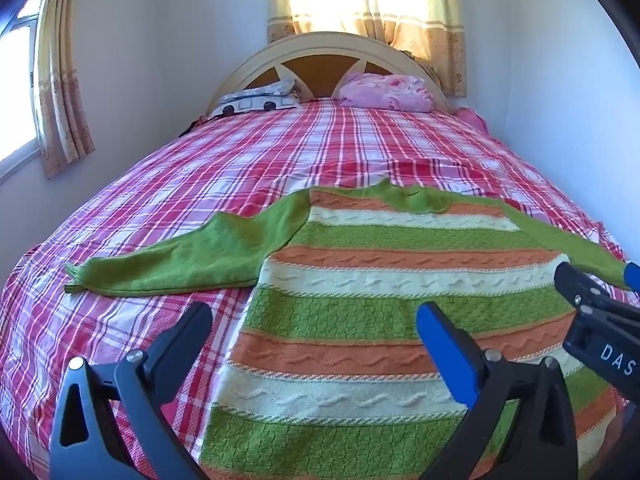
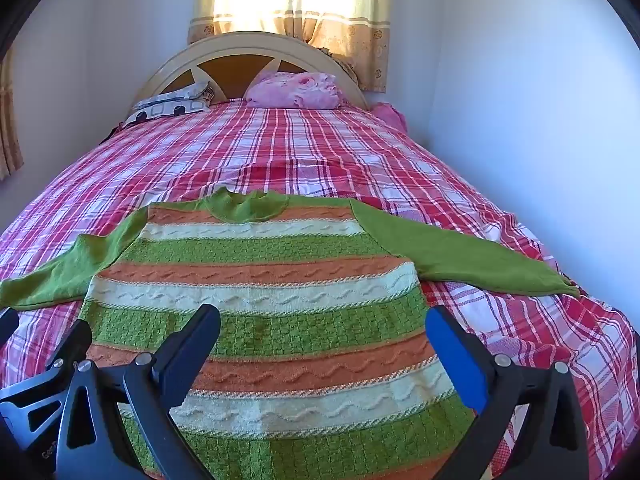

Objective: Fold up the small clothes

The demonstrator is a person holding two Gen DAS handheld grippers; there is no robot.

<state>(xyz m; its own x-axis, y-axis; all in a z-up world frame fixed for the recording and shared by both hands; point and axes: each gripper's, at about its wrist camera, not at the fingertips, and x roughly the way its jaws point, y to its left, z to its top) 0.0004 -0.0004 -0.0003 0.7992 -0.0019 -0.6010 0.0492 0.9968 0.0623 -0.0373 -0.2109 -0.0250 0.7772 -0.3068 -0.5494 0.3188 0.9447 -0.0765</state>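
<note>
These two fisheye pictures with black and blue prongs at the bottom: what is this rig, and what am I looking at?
No robot here: a person carries a hand-held gripper in each hand, each with its own camera looking along its two fingers. The left hand-held gripper and the right hand-held gripper are both open and hold nothing. Beneath them a striped green, orange and white sweater lies flat, sleeves spread, on a bed with a red plaid sheet. It is not yet folded. Pillows sit by the headboard.

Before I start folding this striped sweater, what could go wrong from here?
Both grippers, left gripper and right gripper, are open over the sweater. A deep pinch might catch the plaid sheet too. The two grippers are close and could collide. The thick knit may slip or bunch.
</note>
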